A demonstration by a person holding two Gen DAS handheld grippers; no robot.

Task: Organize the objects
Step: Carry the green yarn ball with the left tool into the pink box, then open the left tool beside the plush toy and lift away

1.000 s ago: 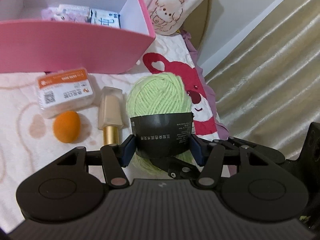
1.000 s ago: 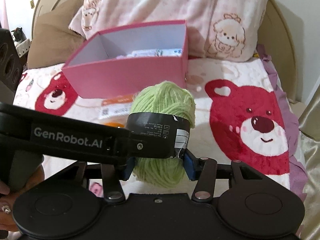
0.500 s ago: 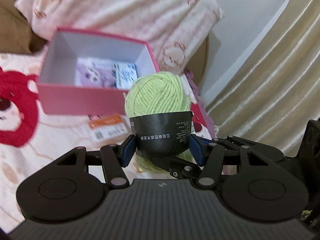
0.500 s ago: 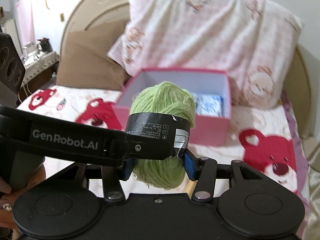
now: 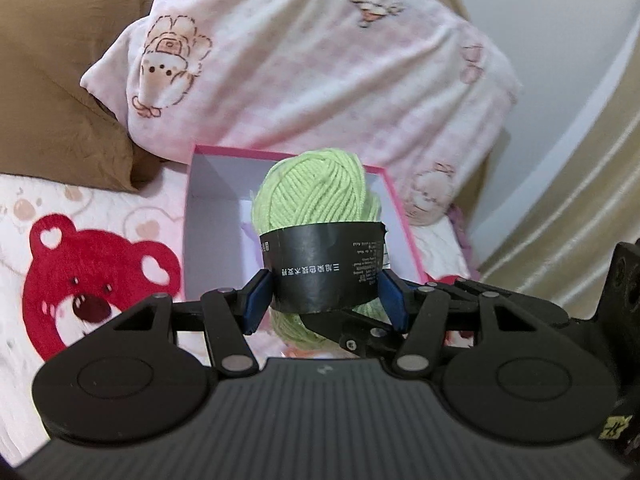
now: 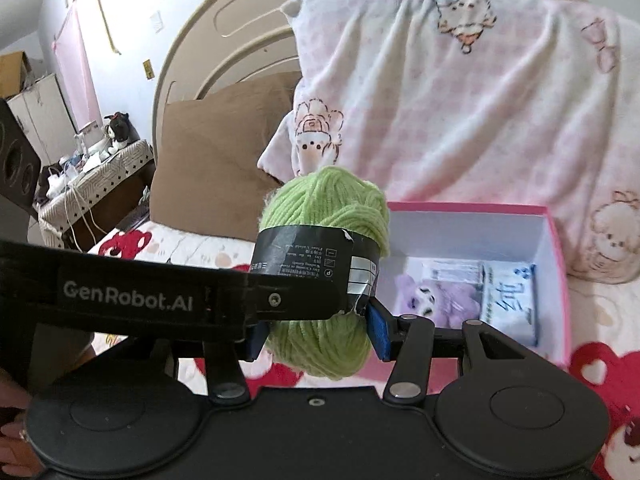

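Note:
A green yarn ball with a black paper band is held in the air by both grippers at once. My left gripper is shut on its banded middle, and my right gripper is shut on the same yarn ball from the other side. An open pink box with white inner walls lies on the bed just behind and below the yarn. In the right wrist view the pink box holds a purple plush pack and a white tissue pack.
A pink checked pillow and a brown pillow stand behind the box. The bed cover carries red bear prints. A beige curtain hangs at the right. A cluttered side table stands far left.
Both grippers have lifted the yarn ball up off the bed cover and toward the pink box. The small items beside the box have dropped out of view.

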